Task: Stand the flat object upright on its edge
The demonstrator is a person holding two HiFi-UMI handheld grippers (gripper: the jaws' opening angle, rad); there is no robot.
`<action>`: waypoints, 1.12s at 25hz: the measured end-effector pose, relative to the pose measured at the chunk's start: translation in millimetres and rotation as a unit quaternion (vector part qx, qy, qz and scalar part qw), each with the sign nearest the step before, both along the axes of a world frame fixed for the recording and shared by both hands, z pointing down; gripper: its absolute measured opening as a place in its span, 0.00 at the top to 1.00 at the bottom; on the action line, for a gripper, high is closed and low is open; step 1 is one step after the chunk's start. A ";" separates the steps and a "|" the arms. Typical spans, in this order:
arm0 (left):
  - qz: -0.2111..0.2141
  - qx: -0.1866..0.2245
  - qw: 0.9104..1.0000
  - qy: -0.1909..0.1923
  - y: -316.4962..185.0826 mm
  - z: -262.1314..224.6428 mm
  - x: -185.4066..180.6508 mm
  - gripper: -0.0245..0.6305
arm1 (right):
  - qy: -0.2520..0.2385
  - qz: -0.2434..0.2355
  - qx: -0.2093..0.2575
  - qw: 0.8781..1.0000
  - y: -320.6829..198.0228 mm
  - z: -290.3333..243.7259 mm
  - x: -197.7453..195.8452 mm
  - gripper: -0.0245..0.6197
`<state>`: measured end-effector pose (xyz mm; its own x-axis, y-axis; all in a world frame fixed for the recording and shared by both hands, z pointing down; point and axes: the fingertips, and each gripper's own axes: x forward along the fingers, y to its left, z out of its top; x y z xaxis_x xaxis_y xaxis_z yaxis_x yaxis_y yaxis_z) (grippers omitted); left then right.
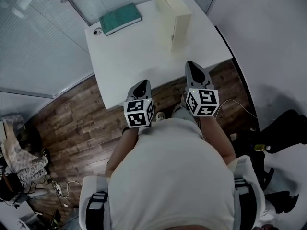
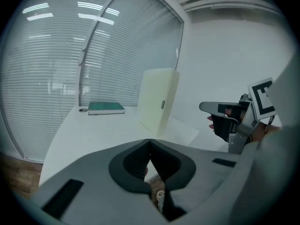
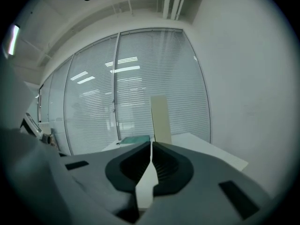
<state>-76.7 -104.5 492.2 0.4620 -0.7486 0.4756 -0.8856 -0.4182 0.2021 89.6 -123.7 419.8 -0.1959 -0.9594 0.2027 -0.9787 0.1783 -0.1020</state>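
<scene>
Nearest the body, the left gripper [image 1: 142,85] and the right gripper [image 1: 193,67] are held at the near edge of the bench [image 1: 139,61], well short of the cream binder [image 1: 178,28]. The fingers of both are seen pressed together at their tips, with nothing held between them. The cream binder, taken to be the task's thing, is found standing upright on its edge, ahead of the right gripper and farther from the left one, so the right hand is judged the nearer. Its long axis is seen to rise straight up from the bench, its narrow edge is turned towards the person, and its broad faces are turned left and right. The task is therefore judged as good as done, and no grasp appears to be called for. In the right gripper view only the binder's narrow edge is shown, straight beyond the fingers. In the left gripper view a broad face is shown as well, with the right gripper to the binder's right. Farthest off, left of the binder, a green book [image 1: 120,18] is seen lying flat.
</scene>
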 end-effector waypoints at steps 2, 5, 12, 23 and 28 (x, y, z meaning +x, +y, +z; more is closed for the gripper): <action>0.005 0.002 1.000 0.001 -1.3 -0.9 3.4 0.93 | -0.002 0.000 -0.004 1.000 6.2 4.5 -0.7 0.93; 0.009 0.005 1.000 0.002 -3.4 -2.3 6.6 0.93 | 0.002 -0.002 -0.005 1.000 15.6 8.1 -1.7 0.93; 0.010 0.010 1.000 0.004 -3.3 -4.6 9.1 0.93 | 0.003 -0.009 -0.009 1.000 31.8 14.5 -2.5 0.94; 0.008 0.006 1.000 0.006 -5.4 -3.0 9.5 0.93 | 0.000 -0.014 -0.017 1.000 26.5 16.1 -3.6 0.94; 0.007 0.004 1.000 0.007 -5.0 -2.9 9.6 0.93 | -0.002 -0.016 -0.019 1.000 25.5 17.1 -4.6 0.94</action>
<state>-67.1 -109.5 489.4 0.4796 -0.7454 0.4631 -0.8765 -0.4326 0.2114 85.0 -98.2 436.9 -0.2273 -0.9442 0.2384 -0.9721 0.2053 -0.1136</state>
